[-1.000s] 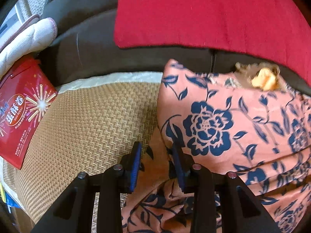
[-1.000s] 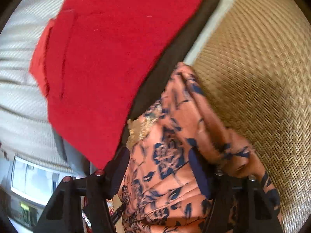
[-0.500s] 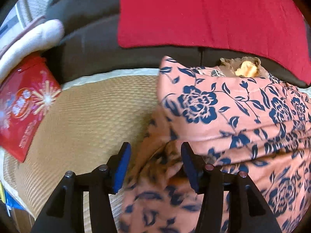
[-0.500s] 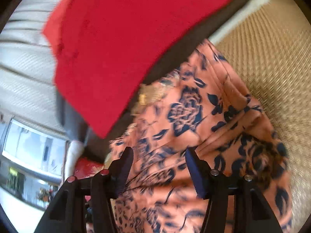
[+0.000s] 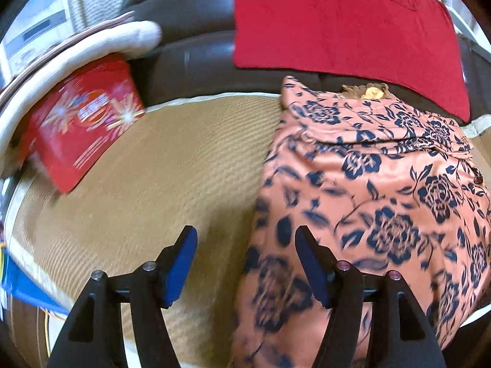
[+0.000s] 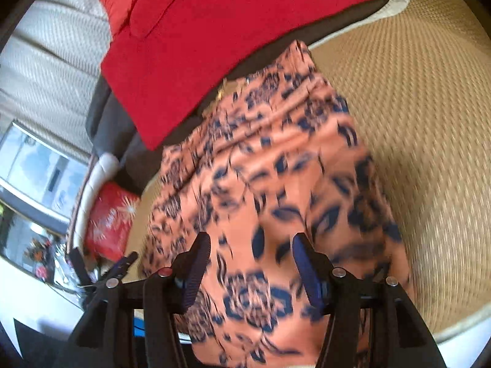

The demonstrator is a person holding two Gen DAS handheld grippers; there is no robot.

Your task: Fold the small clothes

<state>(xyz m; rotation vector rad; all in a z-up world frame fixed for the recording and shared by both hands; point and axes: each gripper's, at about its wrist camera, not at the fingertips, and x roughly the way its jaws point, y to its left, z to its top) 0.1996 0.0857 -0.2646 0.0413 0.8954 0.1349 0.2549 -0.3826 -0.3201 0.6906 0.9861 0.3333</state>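
On my left feed: left gripper [image 5: 245, 247] with jaws spread wide and empty above the woven tan mat [image 5: 153, 168], the salmon-pink garment with navy rose print [image 5: 383, 184] lying folded at 3 o'clock, its edge under the right-hand finger. On my right feed: right gripper [image 6: 250, 253], jaws likewise apart and holding nothing, hovering over that garment [image 6: 276, 168]. Also listed: red cloth [image 5: 337, 21] at 12 o'clock on the dark sofa back [image 5: 190, 52]; red printed packet [image 5: 83, 122] at 10 o'clock.
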